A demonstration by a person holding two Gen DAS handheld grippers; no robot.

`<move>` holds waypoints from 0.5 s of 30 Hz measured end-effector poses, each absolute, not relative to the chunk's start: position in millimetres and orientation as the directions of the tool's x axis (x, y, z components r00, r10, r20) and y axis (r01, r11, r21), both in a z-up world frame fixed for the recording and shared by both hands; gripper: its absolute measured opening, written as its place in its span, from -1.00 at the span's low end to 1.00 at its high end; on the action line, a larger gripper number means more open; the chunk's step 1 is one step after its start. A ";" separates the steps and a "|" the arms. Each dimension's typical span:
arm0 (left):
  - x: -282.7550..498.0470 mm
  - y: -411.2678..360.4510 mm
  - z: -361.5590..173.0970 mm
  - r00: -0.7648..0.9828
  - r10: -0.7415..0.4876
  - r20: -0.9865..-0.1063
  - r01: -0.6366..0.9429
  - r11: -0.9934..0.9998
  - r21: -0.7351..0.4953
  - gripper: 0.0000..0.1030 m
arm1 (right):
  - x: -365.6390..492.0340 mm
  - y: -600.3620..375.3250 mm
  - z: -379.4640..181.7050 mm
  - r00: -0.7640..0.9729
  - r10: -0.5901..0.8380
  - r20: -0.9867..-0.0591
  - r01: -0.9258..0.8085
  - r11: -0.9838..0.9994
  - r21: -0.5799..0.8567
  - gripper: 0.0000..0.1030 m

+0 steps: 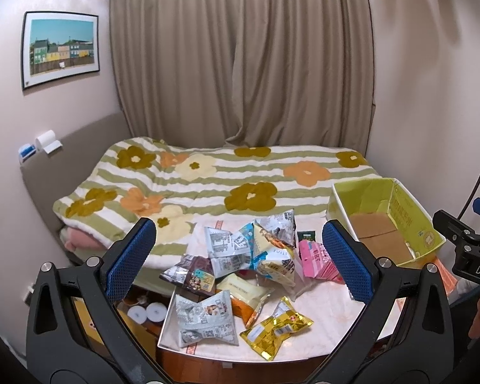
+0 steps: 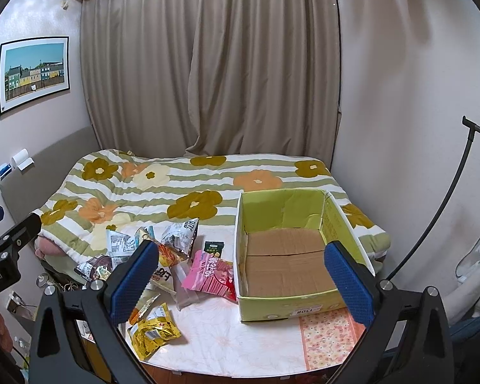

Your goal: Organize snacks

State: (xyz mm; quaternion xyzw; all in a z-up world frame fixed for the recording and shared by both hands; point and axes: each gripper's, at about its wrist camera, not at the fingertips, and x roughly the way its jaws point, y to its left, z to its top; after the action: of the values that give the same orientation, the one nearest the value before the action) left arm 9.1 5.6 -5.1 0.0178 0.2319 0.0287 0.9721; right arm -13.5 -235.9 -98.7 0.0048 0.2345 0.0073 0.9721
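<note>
A pile of snack packets (image 1: 240, 262) lies on a small table (image 1: 329, 326) covered with a pale floral cloth. It holds a yellow packet (image 1: 276, 326), a pink packet (image 1: 316, 260) and several white printed packets (image 1: 204, 318). An empty green cardboard box (image 2: 291, 252) stands at the table's right side. My left gripper (image 1: 236, 259) is open and empty above the pile. My right gripper (image 2: 243, 278) is open and empty, in front of the box. The yellow packet (image 2: 152, 334) and pink packet (image 2: 212, 275) lie left of the box.
A bed with a flower-patterned quilt (image 1: 208, 179) sits right behind the table. Beige curtains (image 1: 240, 57) hang behind the bed. A black stand (image 2: 444, 198) rises at the right. The right gripper's body shows in the left wrist view (image 1: 464, 246).
</note>
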 end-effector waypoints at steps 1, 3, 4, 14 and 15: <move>9.5 5.7 -5.3 0.890 0.062 -0.452 -0.046 0.998 0.047 0.99 | -13.0 -236.0 -98.4 0.889 0.016 -0.457 -0.011 1.000 0.014 1.00; 9.7 6.9 -6.0 0.889 0.061 -0.455 -0.045 0.998 0.045 0.99 | -12.5 -236.0 -97.9 0.889 0.018 -0.458 -0.013 1.000 0.015 1.00; 9.9 7.2 -6.3 0.888 0.061 -0.456 -0.045 0.998 0.045 0.99 | -12.8 -234.7 -99.1 0.889 0.018 -0.458 -0.012 1.000 0.015 1.00; 8.4 11.6 -7.2 0.884 0.055 -0.465 -0.045 0.998 0.033 1.00 | -12.4 -231.8 -101.0 0.888 0.019 -0.460 -0.014 1.000 0.015 1.00; 8.3 11.4 -7.3 0.884 0.054 -0.465 -0.044 0.999 0.032 0.99 | -13.0 -231.4 -101.0 0.888 0.019 -0.460 -0.014 1.000 0.015 1.00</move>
State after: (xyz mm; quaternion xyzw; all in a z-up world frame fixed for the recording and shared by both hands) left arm 8.3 11.4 -7.3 0.0104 0.2396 0.0251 0.9705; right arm -13.0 -231.4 -101.0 0.0057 0.2366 0.0085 0.9715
